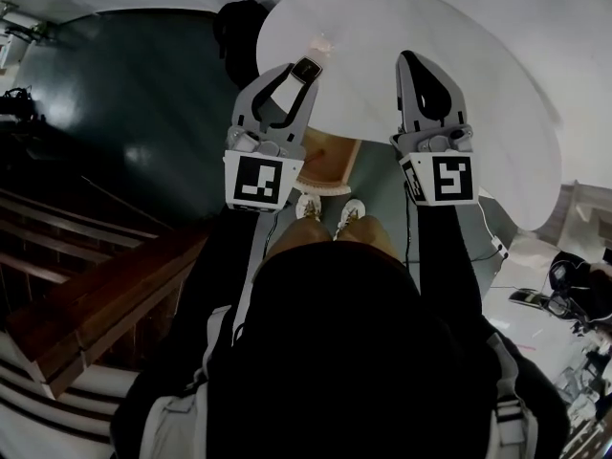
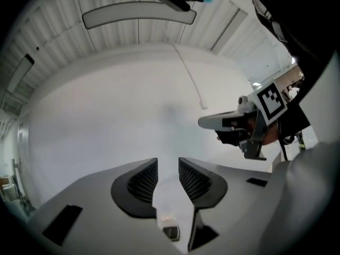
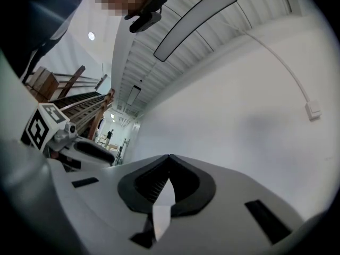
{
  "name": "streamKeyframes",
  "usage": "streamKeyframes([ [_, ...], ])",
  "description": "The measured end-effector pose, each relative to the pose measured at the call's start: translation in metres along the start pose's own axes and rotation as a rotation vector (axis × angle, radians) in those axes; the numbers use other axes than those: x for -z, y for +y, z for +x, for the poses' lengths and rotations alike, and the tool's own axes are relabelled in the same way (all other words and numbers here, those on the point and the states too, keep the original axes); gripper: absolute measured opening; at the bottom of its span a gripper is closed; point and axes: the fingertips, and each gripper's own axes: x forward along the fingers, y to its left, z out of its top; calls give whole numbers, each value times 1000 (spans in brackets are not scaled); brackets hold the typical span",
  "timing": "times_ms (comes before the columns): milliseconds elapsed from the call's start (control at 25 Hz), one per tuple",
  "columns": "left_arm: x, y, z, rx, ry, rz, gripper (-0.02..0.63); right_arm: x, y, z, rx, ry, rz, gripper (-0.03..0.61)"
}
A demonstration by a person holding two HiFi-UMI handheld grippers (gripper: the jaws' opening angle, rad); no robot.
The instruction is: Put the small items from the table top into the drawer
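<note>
A round white table top (image 1: 478, 75) lies below both raised grippers. My left gripper (image 1: 298, 69) (image 2: 168, 161) has its jaws a narrow gap apart, with nothing between the pads in the left gripper view. A small dark flat item (image 1: 307, 68) (image 2: 171, 231) shows at its tips from above and low in the gap between its jaws; I cannot tell whether it touches them. A small pinkish item (image 1: 322, 44) lies on the table just beyond. My right gripper (image 1: 413, 57) (image 3: 169, 156) is shut and empty. An open wooden drawer (image 1: 333, 165) sits under the table's near edge.
The person's legs and white shoes (image 1: 327, 210) stand by the drawer. Wooden stairs and rails (image 1: 96, 295) fill the left, with dark floor (image 1: 143, 84) beyond. A white cable (image 1: 492, 245) hangs at the table's right edge. Both gripper views face a white wall (image 2: 133, 116).
</note>
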Motion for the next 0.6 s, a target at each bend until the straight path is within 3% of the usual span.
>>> streamKeyframes([
  [80,-30,12,-6,-35,-74,6,133,-7,0,4,-3,-18,-7,26],
  [240,-50,23,-11,-52,-91,36,143,-14,-2,9,4,-36,-12,26],
  [400,-48,28,-13,-56,-86,30,146,-14,-1,11,7,-33,-14,26],
  [520,-30,26,-5,-29,-37,23,149,-11,0,12,14,-23,-15,26],
  [600,-11,26,4,0,10,-12,185,-7,-1,12,18,-14,-15,26],
])
